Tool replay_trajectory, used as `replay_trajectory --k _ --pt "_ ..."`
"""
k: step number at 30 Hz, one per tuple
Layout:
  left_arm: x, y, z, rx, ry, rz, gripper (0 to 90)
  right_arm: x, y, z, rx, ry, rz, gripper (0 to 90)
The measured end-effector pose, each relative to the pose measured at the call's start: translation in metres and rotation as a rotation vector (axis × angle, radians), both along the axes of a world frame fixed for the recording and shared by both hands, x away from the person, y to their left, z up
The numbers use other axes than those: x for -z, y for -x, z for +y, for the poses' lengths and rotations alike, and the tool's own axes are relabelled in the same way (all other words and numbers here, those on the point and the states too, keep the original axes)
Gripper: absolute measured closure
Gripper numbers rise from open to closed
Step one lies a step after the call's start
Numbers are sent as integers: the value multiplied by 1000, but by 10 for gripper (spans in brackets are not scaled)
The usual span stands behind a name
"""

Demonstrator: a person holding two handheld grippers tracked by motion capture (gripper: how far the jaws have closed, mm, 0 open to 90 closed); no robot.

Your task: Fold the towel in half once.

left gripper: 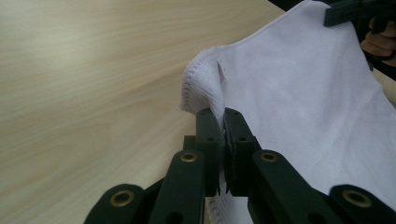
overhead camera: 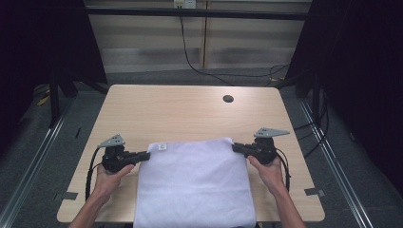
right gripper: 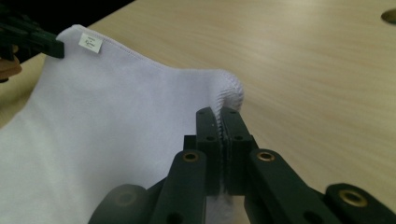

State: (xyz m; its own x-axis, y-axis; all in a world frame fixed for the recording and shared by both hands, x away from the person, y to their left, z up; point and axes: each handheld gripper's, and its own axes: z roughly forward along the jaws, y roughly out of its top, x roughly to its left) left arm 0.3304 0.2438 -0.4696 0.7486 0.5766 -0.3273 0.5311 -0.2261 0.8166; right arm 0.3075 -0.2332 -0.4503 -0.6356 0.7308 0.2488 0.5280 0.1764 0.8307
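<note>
A white towel (overhead camera: pixel 195 185) is spread over the near half of the wooden table (overhead camera: pixel 190 109), its near end hanging past the table's front edge, and its two far corners are held up off the surface. A small label (overhead camera: pixel 162 147) is seen near the far left corner. That corner is pinched between the pressed-together jaws of the left gripper (overhead camera: pixel 145 154), the stitched hem being folded over just above the jaw tips in the left gripper view (left gripper: pixel 223 122). The far right corner is clamped in the same way by the right gripper (overhead camera: pixel 235 147), its jaws closed on the hem (right gripper: pixel 219 120). Both grippers are pointed inward toward each other, roughly level, with the towel's far edge stretched between them. Each is gripped from behind by a hand, the left hand (overhead camera: pixel 110 175) and right hand (overhead camera: pixel 269 171), with bare forearms entering from the bottom. A round hole (overhead camera: pixel 228 99) is set in the tabletop far behind the towel. Cables (overhead camera: pixel 199 66) are trailed across the floor beyond the table.
</note>
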Motion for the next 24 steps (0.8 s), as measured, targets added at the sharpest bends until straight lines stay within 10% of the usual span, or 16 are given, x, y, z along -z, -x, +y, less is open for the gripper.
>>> replay_trajectory --k 24 --pt "-104 -50 0 -93 55 -166 867 -105 -52 -5 34 -63 -178 878"
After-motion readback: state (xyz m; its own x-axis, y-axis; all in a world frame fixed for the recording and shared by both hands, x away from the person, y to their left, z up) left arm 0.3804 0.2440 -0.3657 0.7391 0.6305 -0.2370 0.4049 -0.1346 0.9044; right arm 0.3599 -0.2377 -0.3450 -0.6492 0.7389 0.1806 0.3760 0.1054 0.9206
